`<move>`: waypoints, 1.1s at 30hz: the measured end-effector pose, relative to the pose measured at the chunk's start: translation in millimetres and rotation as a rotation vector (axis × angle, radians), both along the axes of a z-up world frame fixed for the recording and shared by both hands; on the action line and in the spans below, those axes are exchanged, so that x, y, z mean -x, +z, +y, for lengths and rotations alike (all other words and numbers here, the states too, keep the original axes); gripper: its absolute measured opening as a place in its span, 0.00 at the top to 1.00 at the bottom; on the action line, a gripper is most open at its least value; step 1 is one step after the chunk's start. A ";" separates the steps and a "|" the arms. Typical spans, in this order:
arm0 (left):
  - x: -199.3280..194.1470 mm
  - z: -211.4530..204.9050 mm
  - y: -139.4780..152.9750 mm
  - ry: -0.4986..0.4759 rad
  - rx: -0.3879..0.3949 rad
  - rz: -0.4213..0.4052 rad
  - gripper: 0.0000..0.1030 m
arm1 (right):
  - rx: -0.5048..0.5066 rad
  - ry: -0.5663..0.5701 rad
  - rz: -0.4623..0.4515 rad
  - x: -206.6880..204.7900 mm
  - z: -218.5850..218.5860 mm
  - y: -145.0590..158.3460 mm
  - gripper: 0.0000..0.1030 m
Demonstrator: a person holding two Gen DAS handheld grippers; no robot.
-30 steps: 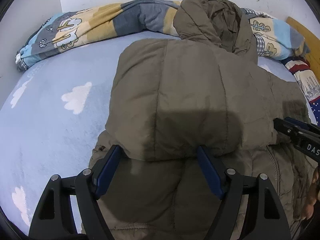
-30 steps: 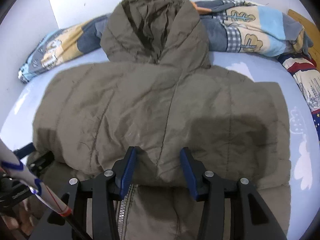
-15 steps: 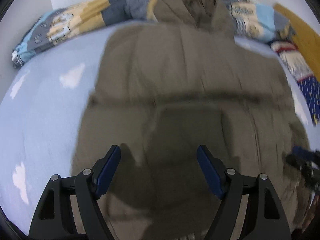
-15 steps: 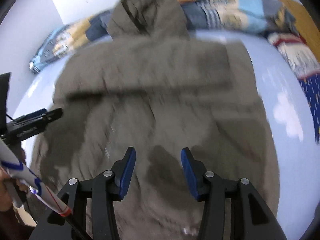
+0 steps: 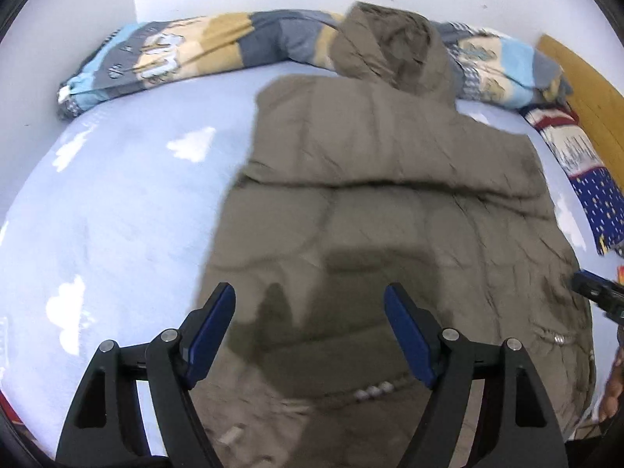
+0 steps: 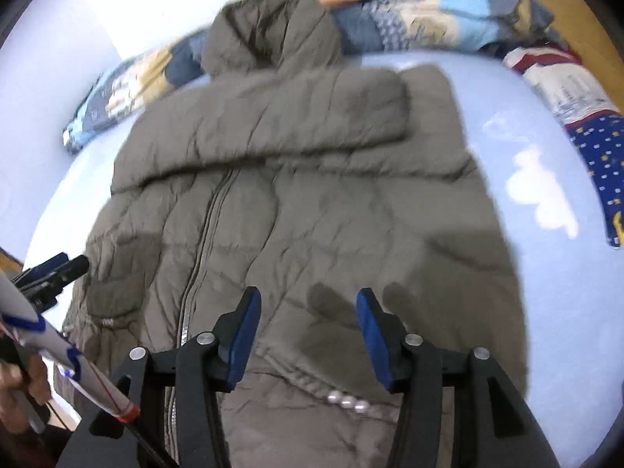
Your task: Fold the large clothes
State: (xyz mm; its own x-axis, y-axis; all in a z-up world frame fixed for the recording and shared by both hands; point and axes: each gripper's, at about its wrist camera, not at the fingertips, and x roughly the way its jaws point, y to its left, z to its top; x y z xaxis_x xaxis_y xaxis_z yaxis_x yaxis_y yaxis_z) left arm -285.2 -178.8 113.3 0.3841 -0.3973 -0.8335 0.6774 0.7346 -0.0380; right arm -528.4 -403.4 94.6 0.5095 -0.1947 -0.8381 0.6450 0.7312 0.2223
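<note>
Olive-brown padded jacket is lying spread on the pale blue cloud-print bedsheet, directly below and ahead of both grippers. Its hood is resting farthest from the grippers, up against the rolled patterned quilt along the wall. A sleeve is lying folded across the chest, just beyond the middle of the jacket in the right wrist view, and the zipper is running from under that fold back toward the right gripper, slightly to the left of its fingers.

The left gripper is hanging above the lower part of the jacket with its blue-padded jaws standing wide apart and nothing between them; the fabric is lying beneath, not pinched. Its shadow is falling on the cloth just ahead of the fingers. In the right wrist view it is showing at the left edge, beside the jacket's side.

The right gripper is likewise hovering over the hem area, with a row of small snaps showing under it. Its jaws have just been opening, and they are standing moderately apart with nothing clamped in them. In the left wrist view its tip is showing at the far right, over the jacket's edge. A darker blue patterned cloth is lying well off to the right of both grippers.
</note>
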 end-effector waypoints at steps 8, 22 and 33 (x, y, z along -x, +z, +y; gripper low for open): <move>-30.8 -12.7 -11.4 0.039 0.012 0.047 0.25 | -0.043 -0.151 -0.045 30.4 -38.2 4.2 0.46; -17.9 -38.8 54.7 -0.065 0.218 -0.085 0.24 | -0.065 -0.031 -0.157 -87.3 -77.2 105.0 0.46; -27.2 -42.4 27.0 -0.056 0.143 -0.055 0.24 | 0.002 -0.078 -0.137 -208.8 -151.5 165.6 0.40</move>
State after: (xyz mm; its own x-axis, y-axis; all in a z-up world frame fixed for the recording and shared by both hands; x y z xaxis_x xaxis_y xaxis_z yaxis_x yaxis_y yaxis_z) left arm -258.0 -221.1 140.4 0.4014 -0.5324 -0.7453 0.7208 0.6856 -0.1016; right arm -319.7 -554.9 260.1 0.6021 -0.2403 -0.7614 0.6639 0.6803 0.3103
